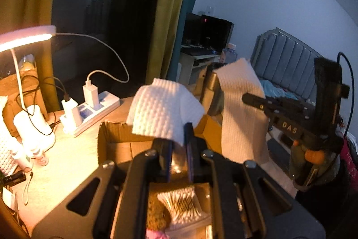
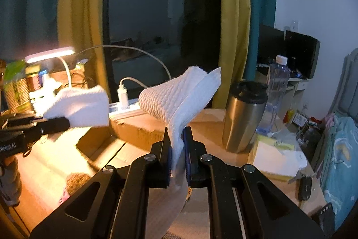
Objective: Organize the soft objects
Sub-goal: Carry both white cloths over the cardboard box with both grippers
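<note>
A white textured cloth (image 1: 164, 110) is held up in the air by both grippers above an open cardboard box (image 1: 116, 142). My left gripper (image 1: 179, 145) is shut on one end of it. My right gripper (image 2: 177, 146) is shut on the other end (image 2: 181, 93), which stands up folded above the fingers. In the left wrist view the right gripper (image 1: 248, 97) comes in from the right with cloth (image 1: 241, 113) hanging from it. In the right wrist view the left gripper (image 2: 60, 122) comes in from the left holding its end (image 2: 80, 106).
The box floor holds a pack of cotton swabs (image 1: 181, 203) and a brown fuzzy item (image 2: 77, 180). A lit desk lamp (image 1: 26, 36), power strip (image 1: 94, 111) with chargers, steel tumbler (image 2: 243, 115), water bottle (image 2: 276, 91) and tissue pack (image 2: 277, 158) stand on the desk.
</note>
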Action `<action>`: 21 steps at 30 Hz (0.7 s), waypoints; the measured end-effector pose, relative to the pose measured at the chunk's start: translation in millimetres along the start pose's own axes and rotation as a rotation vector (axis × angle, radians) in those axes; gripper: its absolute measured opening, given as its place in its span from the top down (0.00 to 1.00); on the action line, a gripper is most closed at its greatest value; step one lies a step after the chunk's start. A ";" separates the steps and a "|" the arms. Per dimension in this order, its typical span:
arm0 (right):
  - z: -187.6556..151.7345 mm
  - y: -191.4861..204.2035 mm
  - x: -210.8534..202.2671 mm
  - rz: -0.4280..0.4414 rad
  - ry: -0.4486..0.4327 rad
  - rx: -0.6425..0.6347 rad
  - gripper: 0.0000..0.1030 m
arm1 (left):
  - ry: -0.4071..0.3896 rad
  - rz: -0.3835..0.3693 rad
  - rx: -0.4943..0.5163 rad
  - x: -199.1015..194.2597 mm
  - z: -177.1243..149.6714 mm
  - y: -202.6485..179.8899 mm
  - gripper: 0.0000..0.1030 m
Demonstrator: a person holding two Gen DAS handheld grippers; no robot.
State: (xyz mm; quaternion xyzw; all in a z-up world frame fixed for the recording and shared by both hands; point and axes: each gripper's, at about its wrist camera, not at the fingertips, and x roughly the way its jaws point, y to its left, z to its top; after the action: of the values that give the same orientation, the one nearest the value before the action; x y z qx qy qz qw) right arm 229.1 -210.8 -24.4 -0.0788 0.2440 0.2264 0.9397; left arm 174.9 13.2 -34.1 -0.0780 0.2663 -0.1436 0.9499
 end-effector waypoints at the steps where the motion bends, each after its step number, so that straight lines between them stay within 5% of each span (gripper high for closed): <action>1: 2.4 -2.4 3.9 -0.001 -0.001 0.004 0.89 | 0.005 -0.003 -0.002 6.3 0.6 0.8 0.90; 9: -1.9 -8.4 46.9 -0.005 0.044 0.005 0.89 | 0.064 -0.013 -0.024 50.4 -6.0 5.3 0.90; 21: -46.8 4.0 105.4 0.003 0.235 -0.012 0.90 | 0.201 0.014 -0.009 116.0 -34.5 6.3 0.90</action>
State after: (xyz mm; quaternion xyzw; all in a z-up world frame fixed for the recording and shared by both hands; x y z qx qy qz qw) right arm 289.5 -178.5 -117.3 -0.1101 0.3512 0.2186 0.9037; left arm 252.9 -19.8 -120.7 -0.0655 0.3614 -0.1428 0.9191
